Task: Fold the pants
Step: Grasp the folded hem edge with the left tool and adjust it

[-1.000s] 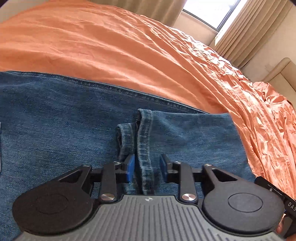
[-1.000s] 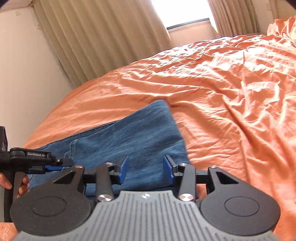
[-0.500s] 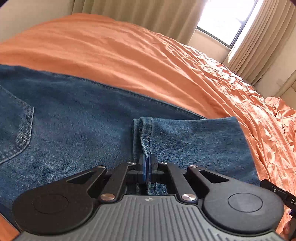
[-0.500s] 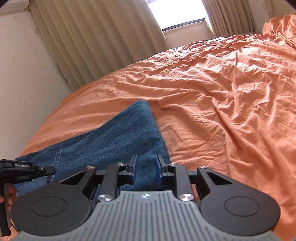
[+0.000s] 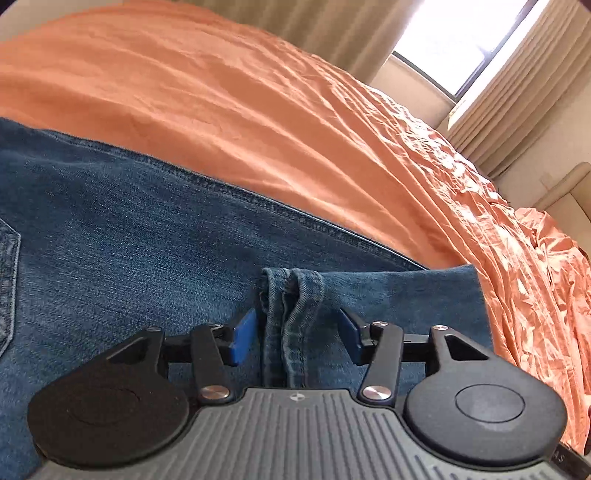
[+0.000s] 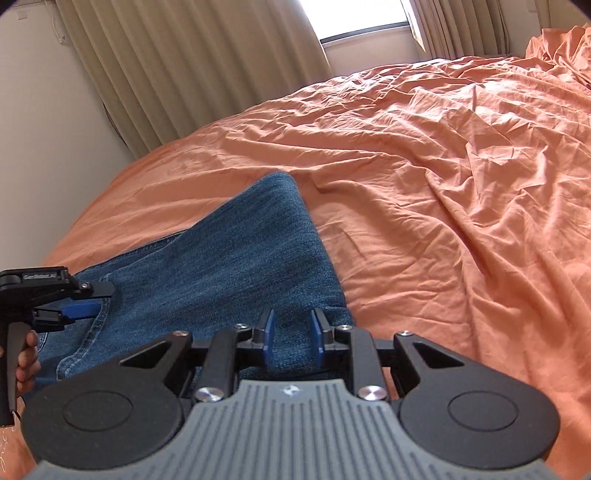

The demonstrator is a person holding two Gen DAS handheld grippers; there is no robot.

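Wrinkled orange bedsheet point(image 5: 229, 110) covers whole bed, creases heavier twd far right point(image 6: 461, 166). Beige pleated curtains point(image 6: 192, 62) hang along wall behind bed, both sides of bright window point(image 6: 358, 16). Plain off-white wall point(image 6: 40, 122) at left. Cream upholstered armchair point(image 5: 569, 184) partly visible at right edge, beside bed.

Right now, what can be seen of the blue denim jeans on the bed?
The blue denim jeans lie flat on the wrinkled orange bedsheet, with the leg end folded back over the upper part. The stitched hems are bunched between the open left gripper's blue pads. A back pocket edge shows at the left. The right gripper, jaws apart, straddles the folded edge.
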